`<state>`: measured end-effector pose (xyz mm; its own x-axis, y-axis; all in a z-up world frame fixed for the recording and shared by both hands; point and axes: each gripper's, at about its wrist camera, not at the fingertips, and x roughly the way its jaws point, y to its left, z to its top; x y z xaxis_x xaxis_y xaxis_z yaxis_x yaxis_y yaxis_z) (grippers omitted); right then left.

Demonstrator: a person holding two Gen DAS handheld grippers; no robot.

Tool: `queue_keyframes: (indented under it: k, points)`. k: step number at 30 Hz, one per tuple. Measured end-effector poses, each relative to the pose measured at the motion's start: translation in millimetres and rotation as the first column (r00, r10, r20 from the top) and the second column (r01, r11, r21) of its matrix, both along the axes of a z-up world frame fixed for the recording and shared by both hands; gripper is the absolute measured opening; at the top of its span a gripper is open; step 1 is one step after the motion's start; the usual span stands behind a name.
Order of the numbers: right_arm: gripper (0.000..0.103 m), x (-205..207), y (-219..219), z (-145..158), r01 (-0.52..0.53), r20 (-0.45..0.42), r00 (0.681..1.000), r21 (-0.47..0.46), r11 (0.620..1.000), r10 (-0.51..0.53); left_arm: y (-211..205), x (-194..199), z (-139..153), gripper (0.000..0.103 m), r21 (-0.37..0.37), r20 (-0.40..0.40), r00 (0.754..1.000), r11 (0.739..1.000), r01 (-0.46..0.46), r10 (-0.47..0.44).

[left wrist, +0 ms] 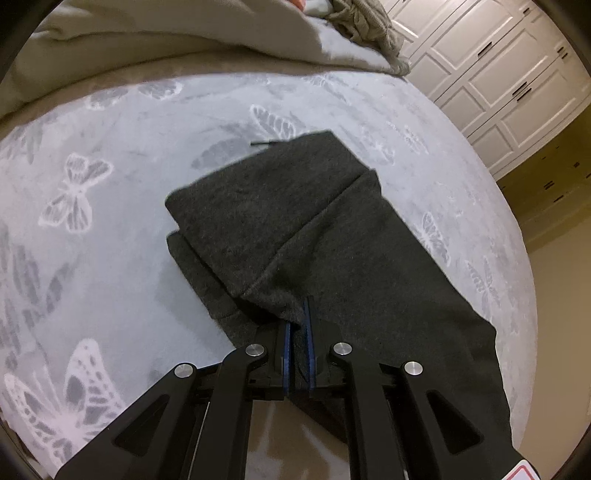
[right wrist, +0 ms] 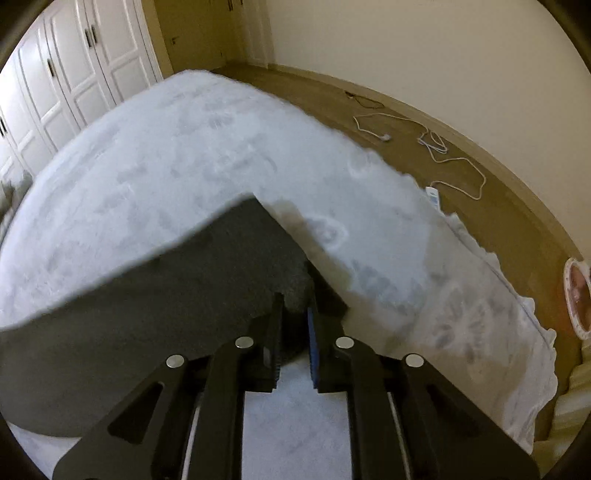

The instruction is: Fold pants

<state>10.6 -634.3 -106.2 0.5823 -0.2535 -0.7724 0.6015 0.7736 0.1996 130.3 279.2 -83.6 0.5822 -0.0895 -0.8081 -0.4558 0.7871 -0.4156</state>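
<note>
Dark grey pants (left wrist: 295,221) lie partly folded on a pale butterfly-print blanket (left wrist: 110,184). My left gripper (left wrist: 298,317) is shut on the near edge of the pants, and a fold of cloth rises over its tips. In the right wrist view the pants (right wrist: 147,295) are lifted and stretched to the left. My right gripper (right wrist: 295,310) is shut on their corner, cloth between the fingers. The frame is blurred.
Beige bedding (left wrist: 166,33) and a knitted garment (left wrist: 369,26) lie at the far end of the bed. White wardrobe doors (left wrist: 498,74) stand beyond. The bed's edge (right wrist: 480,258) drops to a brown floor with white cables (right wrist: 443,155).
</note>
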Motion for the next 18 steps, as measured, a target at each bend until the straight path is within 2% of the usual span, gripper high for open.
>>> queue_keyframes:
  k: [2, 5, 7, 10, 11, 12, 15, 16, 17, 18]
  points:
    - [0.017, -2, 2, 7, 0.003, 0.013, 1.000, -0.002, 1.000, -0.003, 5, -11, 8, 0.007, 0.000, 0.031, 0.999, 0.999, -0.039, 0.039]
    - [0.019, -2, 10, 10, -0.020, 0.000, 1.000, -0.021, 1.000, 0.020, 24, -38, 22, 0.019, -0.085, 0.113, 0.985, 0.989, -0.122, 0.131]
    - [0.021, 2, 14, 11, -0.034, -0.004, 0.999, -0.029, 0.999, 0.034, 40, -52, 27, 0.037, -0.106, 0.141, 0.970, 0.977, -0.183, 0.197]
    - [0.033, 2, 30, 15, -0.053, -0.001, 0.999, -0.003, 0.999, 0.053, 55, -51, 17, 0.037, -0.188, 0.108, 0.975, 0.967, -0.170, 0.192]
    - [0.042, 3, 33, 15, -0.057, -0.001, 0.998, 0.002, 0.998, 0.057, 56, -49, 11, 0.037, -0.215, 0.088, 0.978, 0.963, -0.164, 0.187]
    - [0.047, 4, 40, 17, -0.060, -0.002, 0.998, -0.002, 0.998, 0.060, 56, -46, 7, 0.037, -0.229, 0.073, 0.981, 0.960, -0.160, 0.180]
    - [0.051, -1, 46, 17, -0.064, -0.018, 0.998, -0.013, 0.998, 0.064, 53, -36, -1, 0.039, -0.297, 0.062, 0.988, 0.948, -0.117, 0.141]
    - [0.051, 0, 47, 16, -0.064, -0.025, 0.998, -0.011, 0.998, 0.064, 51, -31, -1, 0.039, -0.300, 0.067, 0.989, 0.949, -0.103, 0.128]
    - [0.051, 0, 47, 15, -0.065, -0.029, 0.998, -0.009, 0.998, 0.064, 48, -27, -1, 0.039, -0.269, 0.065, 0.991, 0.958, -0.097, 0.118]
    - [0.051, 0, 47, 12, -0.064, -0.033, 0.997, -0.002, 0.998, 0.064, 42, -19, -2, 0.039, -0.174, 0.036, 0.995, 0.981, -0.085, 0.092]
